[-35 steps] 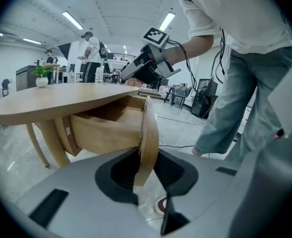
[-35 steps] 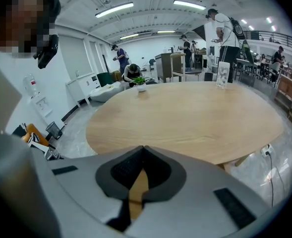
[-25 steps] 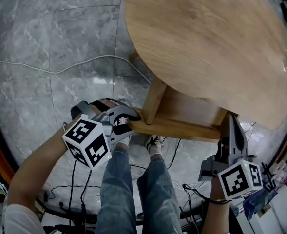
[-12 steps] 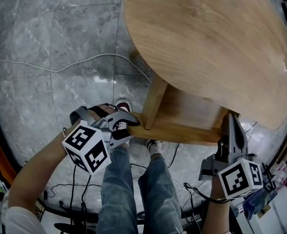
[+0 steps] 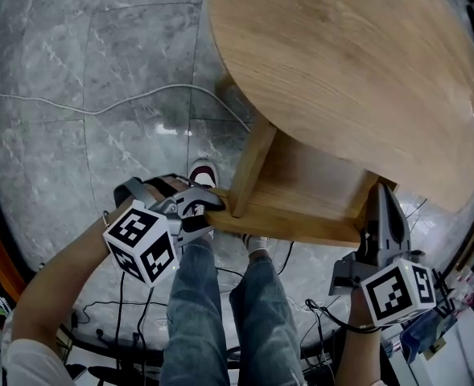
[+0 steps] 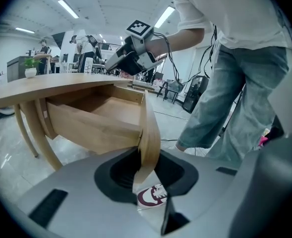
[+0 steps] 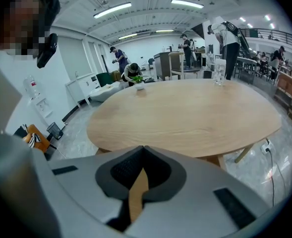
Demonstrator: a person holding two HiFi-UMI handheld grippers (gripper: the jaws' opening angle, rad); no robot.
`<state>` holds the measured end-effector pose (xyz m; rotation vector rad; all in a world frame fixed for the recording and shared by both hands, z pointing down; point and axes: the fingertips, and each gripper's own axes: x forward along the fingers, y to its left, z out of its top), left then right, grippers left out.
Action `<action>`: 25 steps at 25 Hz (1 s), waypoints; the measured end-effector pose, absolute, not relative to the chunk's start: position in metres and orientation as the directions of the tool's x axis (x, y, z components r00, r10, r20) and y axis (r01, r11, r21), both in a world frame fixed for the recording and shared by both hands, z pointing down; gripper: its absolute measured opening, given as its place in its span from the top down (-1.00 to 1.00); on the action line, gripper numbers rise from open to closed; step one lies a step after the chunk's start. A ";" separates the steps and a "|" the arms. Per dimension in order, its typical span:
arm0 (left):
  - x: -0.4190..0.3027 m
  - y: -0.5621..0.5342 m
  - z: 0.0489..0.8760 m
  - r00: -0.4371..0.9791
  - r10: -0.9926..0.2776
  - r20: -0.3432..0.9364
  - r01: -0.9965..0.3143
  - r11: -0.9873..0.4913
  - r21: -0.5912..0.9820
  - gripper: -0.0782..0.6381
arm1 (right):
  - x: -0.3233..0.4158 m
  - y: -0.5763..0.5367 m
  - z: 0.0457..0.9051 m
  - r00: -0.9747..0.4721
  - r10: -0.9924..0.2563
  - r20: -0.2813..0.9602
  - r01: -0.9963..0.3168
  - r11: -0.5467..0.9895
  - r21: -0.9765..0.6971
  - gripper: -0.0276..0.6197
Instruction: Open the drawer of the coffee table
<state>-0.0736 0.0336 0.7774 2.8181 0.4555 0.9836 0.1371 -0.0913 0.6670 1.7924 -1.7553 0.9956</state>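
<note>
A pale, light-grained wooden drawer point(image 5: 305, 185) is being shown partly drawn out from under the round top of the coffee table point(image 5: 341, 63). Its shallow open box and thin front panel point(image 5: 289, 225) are matching the table's wood. In the head view the drawer is sitting at 6 o'clock of the tabletop, above the grey marble floor point(image 5: 76, 95). The left gripper point(image 5: 217, 203) is being held nearly closed, its 2 jaws pinching the panel's end at 9 o'clock of the drawer. The right gripper point(image 5: 379, 193) is being clamped on the panel's opposite end, at 3 o'clock, with a thin strip of wood being squeezed between its jaws.
</note>
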 end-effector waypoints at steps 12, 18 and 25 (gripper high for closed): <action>-0.074 0.039 0.803 0.691 0.321 0.648 0.265 -0.946 0.185 0.51 | 0.143 -0.089 0.664 -0.060 -0.664 0.745 -0.980 -0.101 -0.169 0.91; -0.071 0.038 0.806 0.694 0.329 0.640 0.246 -0.944 0.219 0.47 | 0.144 -0.086 0.665 -0.072 -0.662 0.746 -0.979 -0.094 -0.178 0.91; -0.072 0.039 0.808 0.694 0.342 0.633 0.218 -0.938 0.268 0.44 | 0.143 -0.083 0.663 -0.072 -0.669 0.740 -0.977 -0.102 -0.188 0.91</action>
